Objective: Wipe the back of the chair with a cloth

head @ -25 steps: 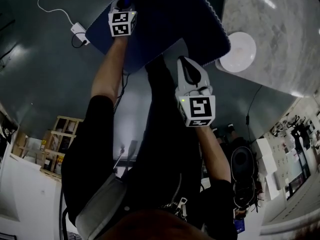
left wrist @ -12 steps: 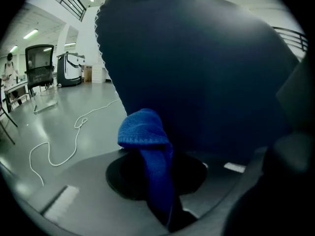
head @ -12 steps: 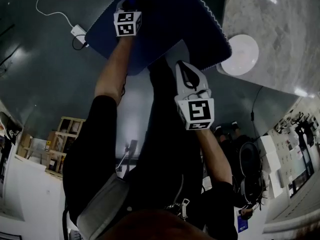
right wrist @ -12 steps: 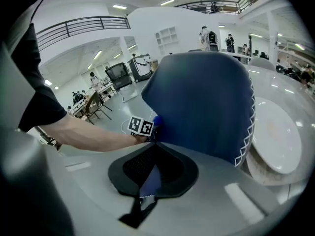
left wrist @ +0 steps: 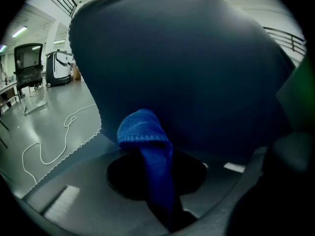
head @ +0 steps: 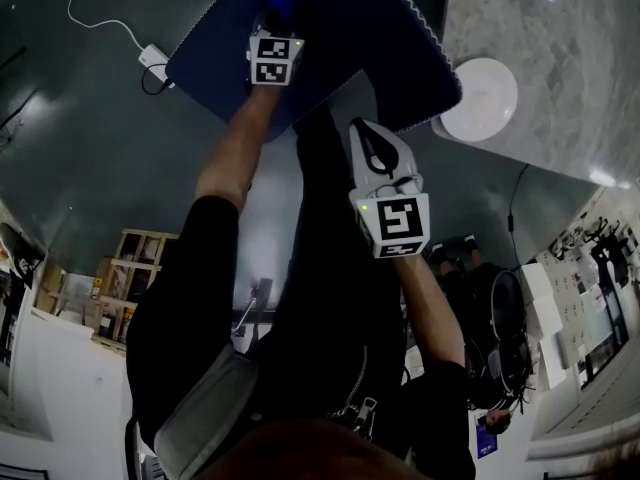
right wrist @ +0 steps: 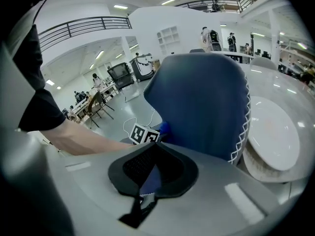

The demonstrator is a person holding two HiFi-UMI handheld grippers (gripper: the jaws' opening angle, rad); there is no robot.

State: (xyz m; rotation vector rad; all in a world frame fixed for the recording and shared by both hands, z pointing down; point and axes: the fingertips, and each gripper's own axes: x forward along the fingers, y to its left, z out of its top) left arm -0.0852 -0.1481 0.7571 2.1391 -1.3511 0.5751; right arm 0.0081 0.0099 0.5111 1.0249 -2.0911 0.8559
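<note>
Left gripper [head: 271,26], jaws clamped on a blue cloth [left wrist: 143,132], presses the cloth's bunched end against the dark blue chair [head: 345,28] back, near its stitched edge. Right gripper [head: 372,133] hangs close to the chair, jaws together with nothing between them. A white plate [head: 480,100] sits on the marble surface [head: 565,63] beside the chair

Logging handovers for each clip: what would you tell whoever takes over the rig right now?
Left gripper: shut on the cloth, which is pressed against the chair back.
Right gripper: shut, empty, pointed at the back.
Done: the cloth is in hand and on the back; how much has been wiped cannot be told.
Left: wipe across the rest of the back.
</note>
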